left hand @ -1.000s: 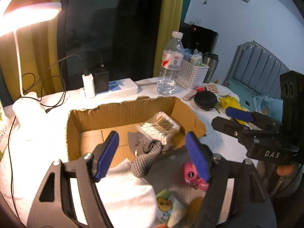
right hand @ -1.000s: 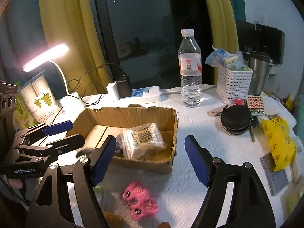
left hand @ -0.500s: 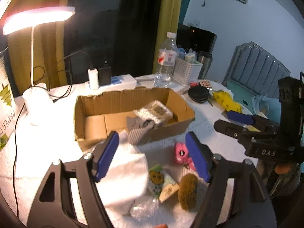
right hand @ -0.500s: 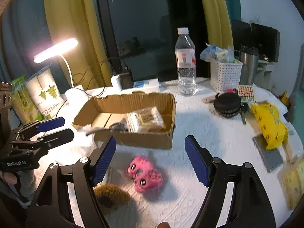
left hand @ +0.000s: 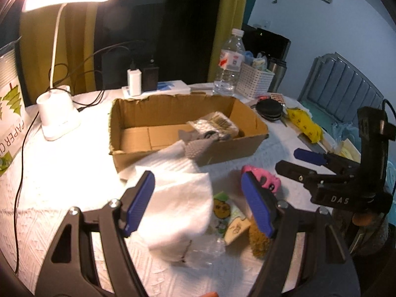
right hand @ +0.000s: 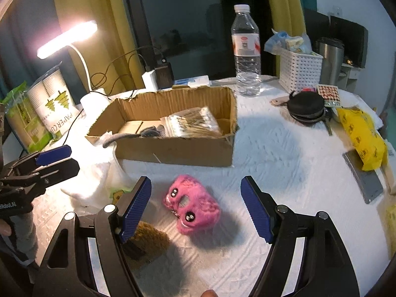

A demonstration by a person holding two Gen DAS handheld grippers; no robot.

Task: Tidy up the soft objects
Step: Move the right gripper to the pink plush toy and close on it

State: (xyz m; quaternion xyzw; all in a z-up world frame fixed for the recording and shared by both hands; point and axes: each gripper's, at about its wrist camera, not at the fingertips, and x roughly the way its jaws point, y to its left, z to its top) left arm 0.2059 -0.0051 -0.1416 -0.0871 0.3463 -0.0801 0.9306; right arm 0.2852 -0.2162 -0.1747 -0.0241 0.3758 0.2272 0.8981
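Note:
An open cardboard box [left hand: 237, 146] [right hand: 178, 151] holds a bag of cotton swabs [right hand: 193, 122] and a grey sock [left hand: 198, 146] that hangs over its near wall. A white cloth [left hand: 178, 203], a pink fuzzy toy [right hand: 190, 205] [left hand: 266, 182], a brown fuzzy item [right hand: 148, 243] and small cartoon packets [left hand: 225, 212] lie on the table before the box. My left gripper [left hand: 198, 203] is open and empty above the white cloth. My right gripper [right hand: 195, 208] is open and empty, with the pink toy between its fingers' lines.
A lit desk lamp [left hand: 57, 113], power strip [left hand: 158, 87], water bottle [right hand: 246, 54], white basket [right hand: 300, 70], black round case [right hand: 307, 106], yellow bag [right hand: 361, 136] and paper cup pack [right hand: 49, 104] ring the table. A grey slab [right hand: 366, 178] lies at right.
Both grippers have drawn back from the box toward the table's near side. The pink toy, white cloth and brown item now sit closer under them.

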